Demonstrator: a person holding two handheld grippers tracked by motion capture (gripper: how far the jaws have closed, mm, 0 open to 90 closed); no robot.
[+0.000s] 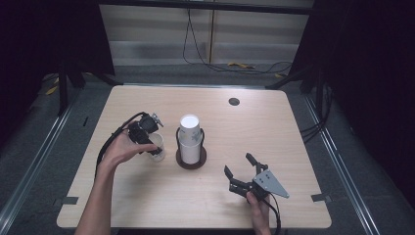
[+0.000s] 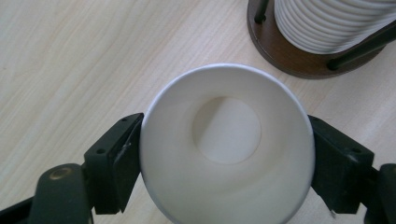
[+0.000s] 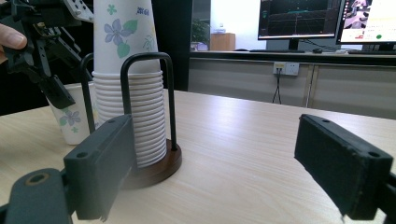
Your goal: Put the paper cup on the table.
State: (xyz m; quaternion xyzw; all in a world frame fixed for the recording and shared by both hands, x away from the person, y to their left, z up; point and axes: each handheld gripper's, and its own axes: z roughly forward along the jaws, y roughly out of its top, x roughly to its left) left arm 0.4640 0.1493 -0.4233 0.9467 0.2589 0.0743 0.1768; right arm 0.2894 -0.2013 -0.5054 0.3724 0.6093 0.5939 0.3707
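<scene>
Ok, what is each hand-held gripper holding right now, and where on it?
The left hand-held gripper clamps the upright paper cup by opposite sides just under its rim. The right hand-held gripper is open, holding nothing.

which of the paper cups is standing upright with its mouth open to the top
The single paper cup held in the left tongs, standing mouth-up on the table. The stacked cups in the holder beside it sit upside down.

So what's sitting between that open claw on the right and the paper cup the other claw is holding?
The stack of cups in its wooden holder, as the high view shows.
</scene>
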